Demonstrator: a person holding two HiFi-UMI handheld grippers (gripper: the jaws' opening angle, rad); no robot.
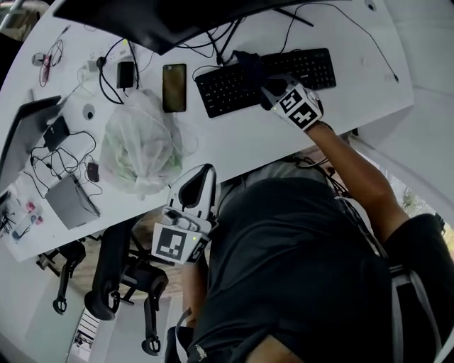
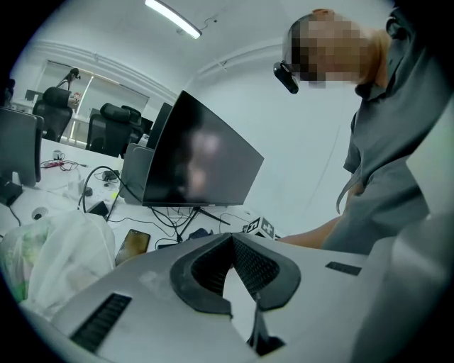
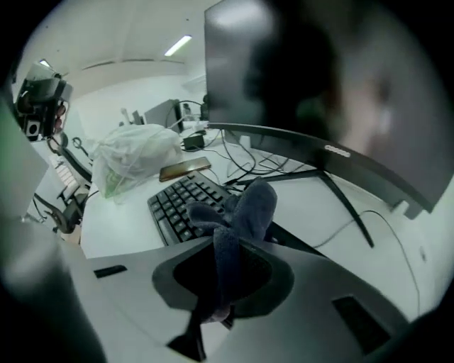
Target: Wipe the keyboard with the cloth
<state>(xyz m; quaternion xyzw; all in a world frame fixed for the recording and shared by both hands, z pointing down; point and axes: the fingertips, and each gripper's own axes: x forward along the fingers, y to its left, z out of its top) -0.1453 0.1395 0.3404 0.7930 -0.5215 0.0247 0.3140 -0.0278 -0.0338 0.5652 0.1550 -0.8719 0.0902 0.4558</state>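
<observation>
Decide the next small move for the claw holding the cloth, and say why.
Probably lower the right claw a little and drag the cloth sideways along the keyboard. The cloth is clamped in that claw and sits over the keyboard, though whether it touches the keys is unclear. The left claw is shut, empty and away from the keyboard.

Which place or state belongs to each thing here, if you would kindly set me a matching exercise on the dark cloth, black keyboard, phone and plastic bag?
Things: 1 dark blue-grey fabric cloth; 2 black rectangular keyboard; 3 dark flat smartphone; 4 crumpled clear plastic bag.
Places: A flat on the white desk beside the keyboard; B pinched in the jaws of the right gripper; C bulging on the desk, left of the smartphone in the head view; D in front of the black monitor.
Pairs: 1-B; 2-D; 3-A; 4-C.
</observation>
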